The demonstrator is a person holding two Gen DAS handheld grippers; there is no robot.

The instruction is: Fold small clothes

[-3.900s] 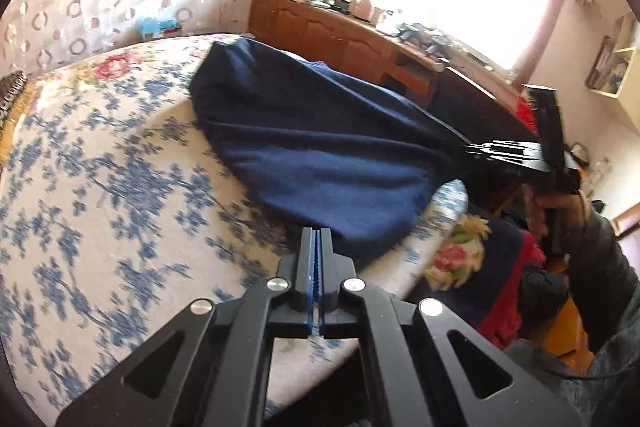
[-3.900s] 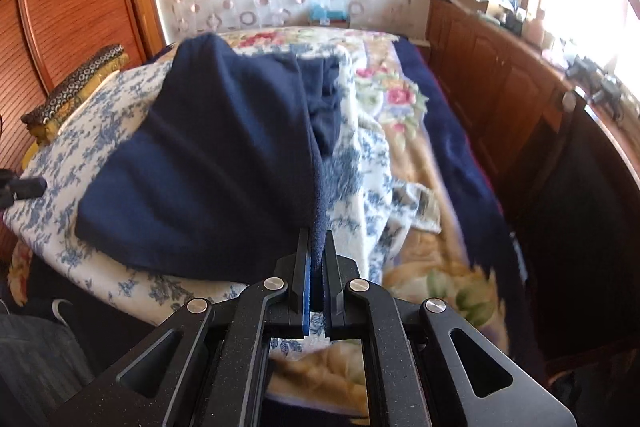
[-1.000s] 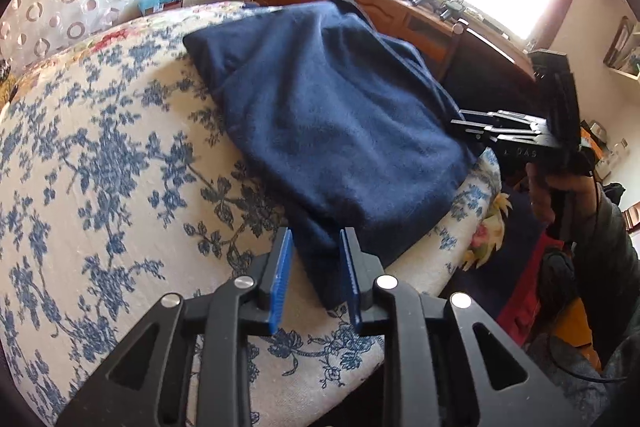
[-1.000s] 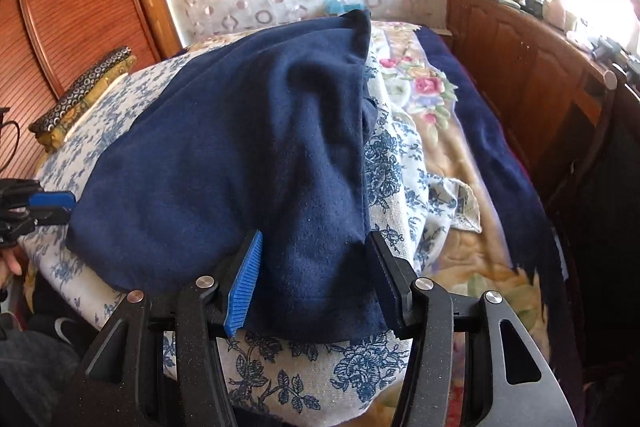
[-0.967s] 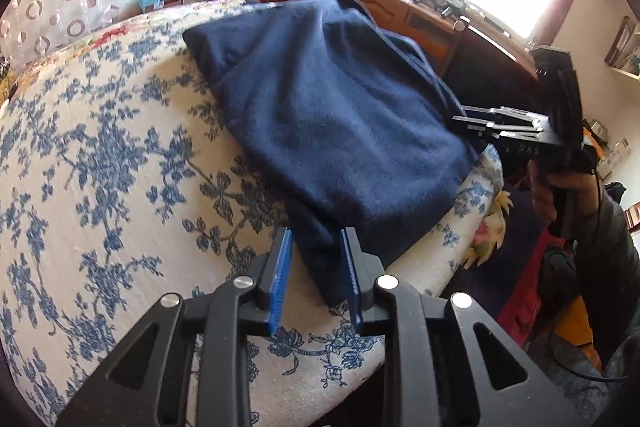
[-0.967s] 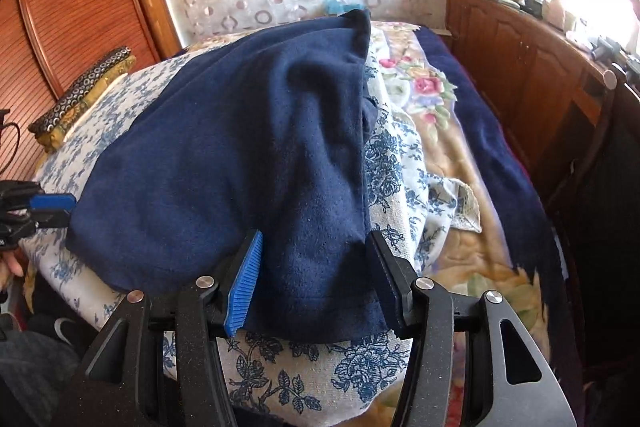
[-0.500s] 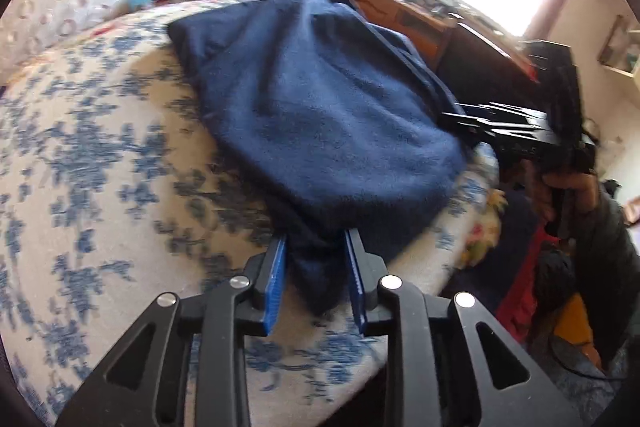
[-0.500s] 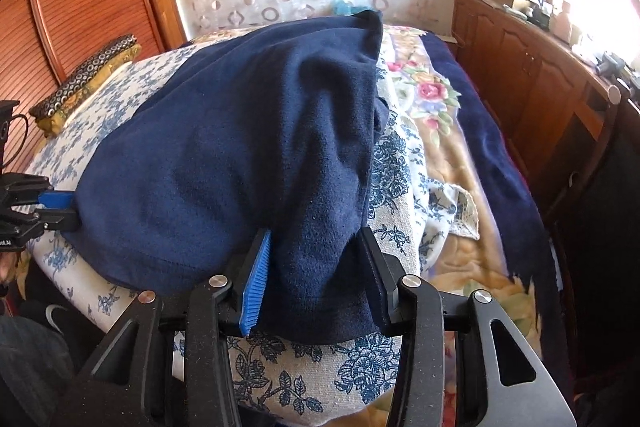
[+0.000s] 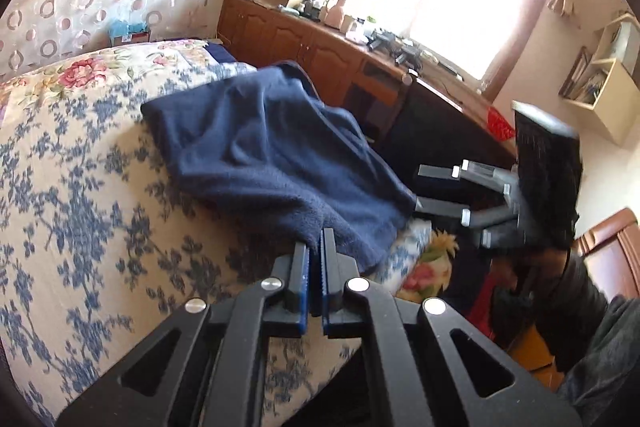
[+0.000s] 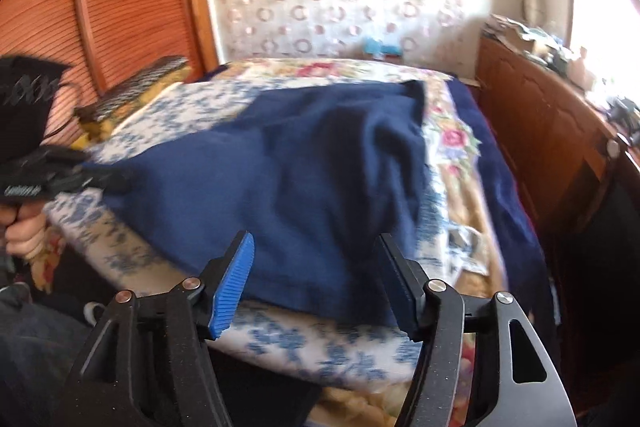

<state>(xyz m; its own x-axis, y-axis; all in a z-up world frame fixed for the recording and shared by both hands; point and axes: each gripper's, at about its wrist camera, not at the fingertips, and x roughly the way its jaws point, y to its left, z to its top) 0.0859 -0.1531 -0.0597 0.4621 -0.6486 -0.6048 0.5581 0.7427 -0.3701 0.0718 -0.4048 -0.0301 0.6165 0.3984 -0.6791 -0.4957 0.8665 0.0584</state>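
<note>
Navy fleece garment (image 9: 272, 155), one, spread on floral bedspread (image 9: 80, 211) at bed's near edge, presumably for folding. Left gripper (image 9: 315, 247) clamped shut on near corner, apparently for lifting. Right gripper (image 10: 316, 279) opening, jaws wide, hem between but unpinched. Grippers: two.

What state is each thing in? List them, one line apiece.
Navy fleece garment: rumpled on the bed, one near corner lifted off it.
Left gripper: jaws shut on the garment's corner.
Right gripper: jaws wide apart and opening, the garment's hem between them, pads not pressing it.
Floral bedspread: spread over the bed, under the garment.
Wooden cabinet doors: closed.
</note>
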